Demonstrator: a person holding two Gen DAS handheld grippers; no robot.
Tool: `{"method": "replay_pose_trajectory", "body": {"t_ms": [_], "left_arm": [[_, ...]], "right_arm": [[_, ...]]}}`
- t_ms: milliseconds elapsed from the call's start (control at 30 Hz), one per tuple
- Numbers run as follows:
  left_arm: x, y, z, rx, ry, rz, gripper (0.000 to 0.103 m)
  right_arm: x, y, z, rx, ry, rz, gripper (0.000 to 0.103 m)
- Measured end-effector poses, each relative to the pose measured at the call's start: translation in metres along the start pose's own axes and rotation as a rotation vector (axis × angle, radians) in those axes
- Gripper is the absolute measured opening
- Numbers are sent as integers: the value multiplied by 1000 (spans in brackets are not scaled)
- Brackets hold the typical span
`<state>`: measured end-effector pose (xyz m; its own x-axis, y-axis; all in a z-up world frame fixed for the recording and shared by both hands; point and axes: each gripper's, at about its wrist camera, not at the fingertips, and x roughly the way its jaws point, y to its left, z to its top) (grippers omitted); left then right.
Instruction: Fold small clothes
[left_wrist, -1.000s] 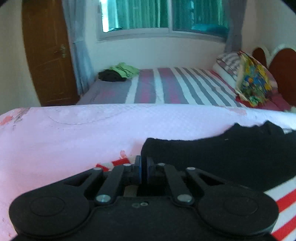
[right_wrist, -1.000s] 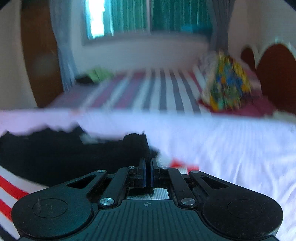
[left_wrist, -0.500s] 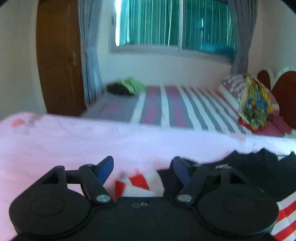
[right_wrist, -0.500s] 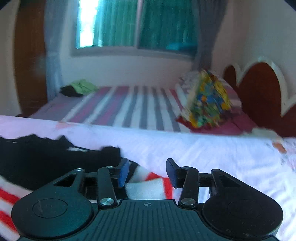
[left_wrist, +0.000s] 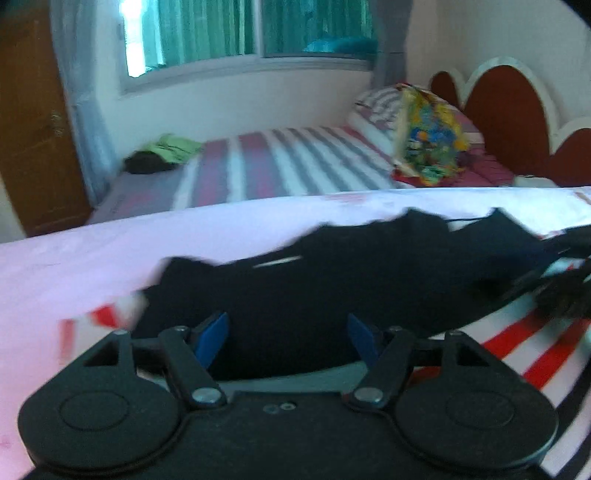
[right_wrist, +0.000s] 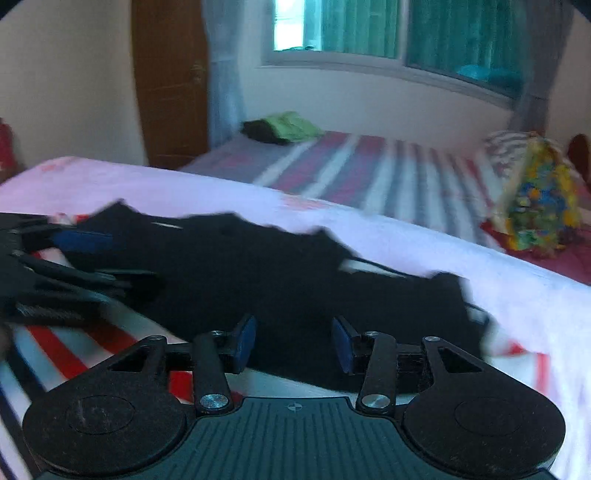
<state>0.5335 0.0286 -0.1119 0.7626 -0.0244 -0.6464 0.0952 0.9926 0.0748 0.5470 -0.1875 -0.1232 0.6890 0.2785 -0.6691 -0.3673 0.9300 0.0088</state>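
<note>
A small garment lies on the pink sheet (left_wrist: 92, 258): a black folded-over part (left_wrist: 332, 273) on top of a red, white and black striped part (left_wrist: 535, 350). It also shows in the right wrist view, black part (right_wrist: 277, 273) and striped part (right_wrist: 74, 354). My left gripper (left_wrist: 288, 334) is open and empty just above the black part's near edge. My right gripper (right_wrist: 293, 341) is open and empty over the same black part. The left gripper also shows at the left edge of the right wrist view (right_wrist: 66, 258), the right gripper blurred at the right edge of the left wrist view (left_wrist: 565, 291).
Behind the pink sheet is a striped bed (left_wrist: 280, 162) with a green and black clothes pile (left_wrist: 159, 155) at its far left and a colourful pillow (left_wrist: 428, 140) by the red headboard (left_wrist: 509, 110). A wooden door (left_wrist: 33, 122) stands at the left.
Both grippers were shut on the garment's corners a second ago. They have opened and let go, then moved inward over the black part, which now lies folded on the stripes.
</note>
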Motion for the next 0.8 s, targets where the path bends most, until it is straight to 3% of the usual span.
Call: {"method": "replay_pose_trajectory", "body": {"t_ms": [67, 100, 200, 333, 400, 533, 600, 667, 800], "left_arm": [[-5, 24, -8, 39, 2, 100, 72], [-5, 36, -11, 36, 9, 122, 79], [-6, 54, -8, -53, 24, 96, 80], [-5, 44, -4, -38, 23, 123, 80], [-18, 34, -1, -25, -6, 157, 76], [-54, 6, -3, -3, -104, 81, 78], [-59, -16, -5, -8, -102, 6, 78], [-59, -38, -8, 25, -96, -24, 78], [-47, -53, -20, 60, -34, -34, 79]], "right_arm": [[-9, -32, -10, 47, -1, -83, 44], [-12, -43, -15, 59, 7, -113, 44], [-13, -49, -17, 67, 7, -91, 44], [-11, -43, -10, 91, 15, -114, 44], [-29, -38, -8, 104, -29, -105, 44], [-57, -7, -7, 78, -89, 22, 44], [-59, 11, -10, 75, -80, 80, 44], [-57, 31, -12, 41, -73, 105, 44], [-50, 50, -19, -9, -18, 95, 44]]}}
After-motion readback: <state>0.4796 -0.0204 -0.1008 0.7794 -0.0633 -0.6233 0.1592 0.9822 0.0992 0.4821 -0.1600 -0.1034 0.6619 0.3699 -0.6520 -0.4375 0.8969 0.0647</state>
